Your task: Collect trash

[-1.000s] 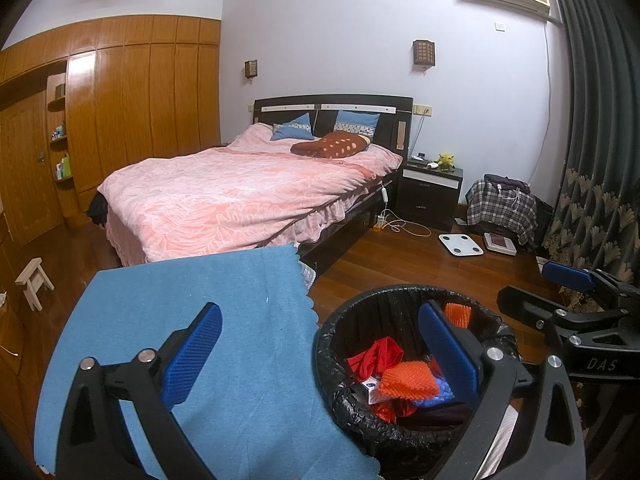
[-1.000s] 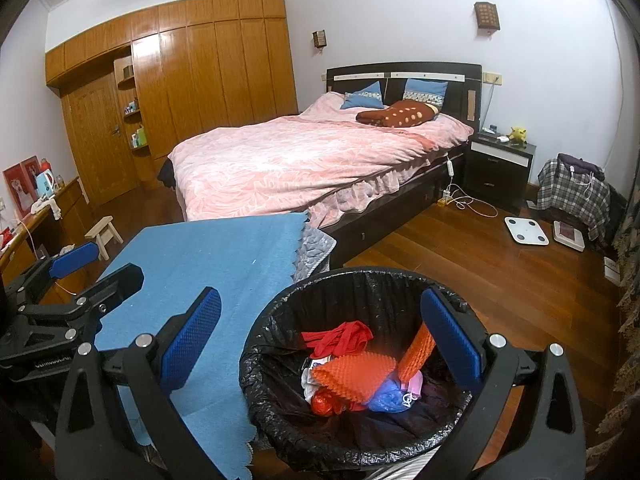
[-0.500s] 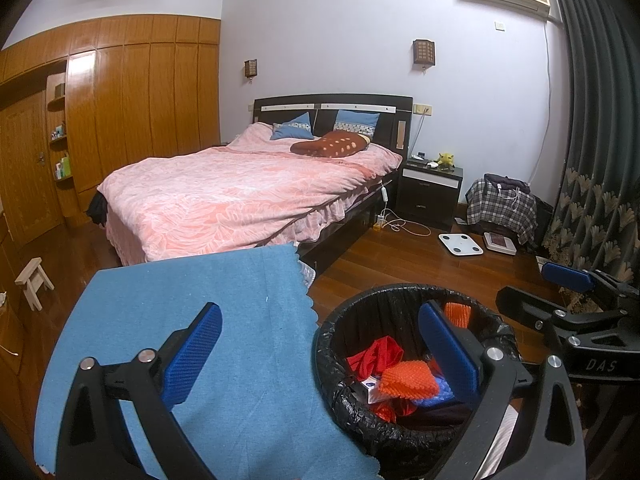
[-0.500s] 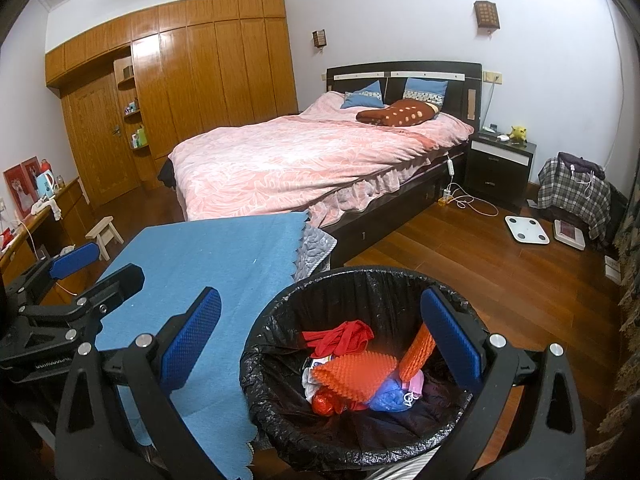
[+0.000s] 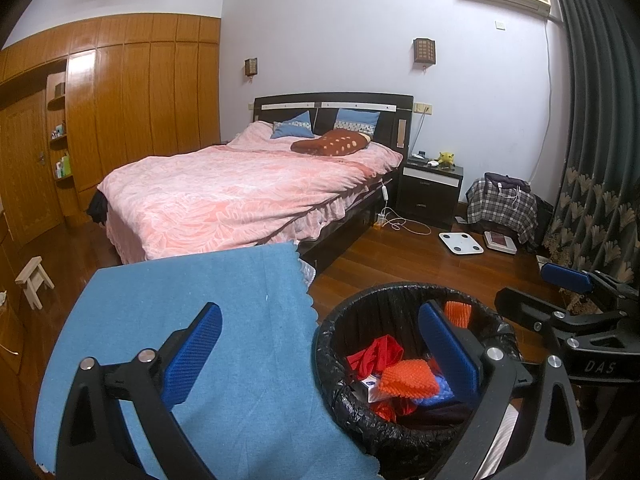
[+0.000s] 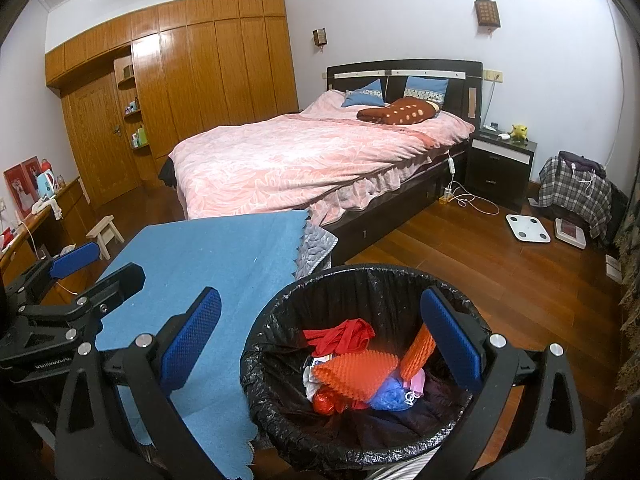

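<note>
Trash bin [image 6: 360,360] stands upright on the wood floor, mouth up, black liner folded over its rim; just right of the blue cloth [image 5: 192,320] covering the near table. Inside: orange mesh pieces [image 6: 356,372], red fabric [image 6: 340,334], a blue wad, small box; heap lies loose, no clear long axis.

My left gripper [image 5: 320,354] spread wide, holding nothing, left pad over the cloth, right pad over the bin mouth. My right gripper [image 6: 320,338] likewise wide apart, empty, right pad above the trash. Neither touches the bin, as far as I can tell.
</note>
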The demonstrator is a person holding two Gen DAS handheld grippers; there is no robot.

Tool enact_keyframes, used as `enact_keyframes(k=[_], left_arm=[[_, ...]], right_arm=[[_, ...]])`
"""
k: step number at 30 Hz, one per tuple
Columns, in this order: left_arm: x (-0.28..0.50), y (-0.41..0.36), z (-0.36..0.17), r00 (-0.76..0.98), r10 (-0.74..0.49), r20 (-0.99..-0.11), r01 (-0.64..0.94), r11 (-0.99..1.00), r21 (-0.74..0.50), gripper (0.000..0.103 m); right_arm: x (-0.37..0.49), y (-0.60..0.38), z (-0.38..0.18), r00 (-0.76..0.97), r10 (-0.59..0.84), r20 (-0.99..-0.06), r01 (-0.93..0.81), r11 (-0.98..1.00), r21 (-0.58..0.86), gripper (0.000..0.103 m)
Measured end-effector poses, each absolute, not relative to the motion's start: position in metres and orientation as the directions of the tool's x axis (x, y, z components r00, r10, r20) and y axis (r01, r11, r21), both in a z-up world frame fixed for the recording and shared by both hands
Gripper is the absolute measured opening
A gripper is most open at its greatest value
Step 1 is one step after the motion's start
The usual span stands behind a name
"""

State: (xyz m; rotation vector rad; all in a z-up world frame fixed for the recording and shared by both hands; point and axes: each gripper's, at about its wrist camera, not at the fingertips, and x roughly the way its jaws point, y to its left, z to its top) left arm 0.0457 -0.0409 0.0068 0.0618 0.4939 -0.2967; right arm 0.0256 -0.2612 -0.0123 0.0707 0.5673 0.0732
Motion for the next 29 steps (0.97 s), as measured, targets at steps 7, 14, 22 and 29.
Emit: enact_keyframes(k=[7,14,22,29], left_arm=[[0.0463,-0.0408,0.0046,0.836,-0.269,-0.478,0.298,0.954,-0.015,0.097],[0.0469,-0.0408,0.0019,0.834,-0.269,-0.481,0.298,0.954,-0.018,0.097],[0.0466,-0.0414,-0.0003,0.833,-0.27,-0.483,0.298,0.954,-0.019,0.097],[0.0461,-0.0413,0.0,0.834,-0.268,-0.482,0.297,0.955,-0.018,0.097]], right_arm=[[0.0257,-0.261,-0.0118,0.841,0.088,-0.534,-0.049,0.995,0.086,0.097],[0.0247,-0.2594,-0.0111,0.839,0.089,-0.537,-0.049,0.995,0.088,0.097],[0.0233,-0.2563,-0.0103,0.839,0.09,-0.537,-0.05,0.995,0.088,0.097],[0.0237,-0.2568,-0.0097,0.838,0.091,-0.538,-0.05,0.995,0.089,0.097]])
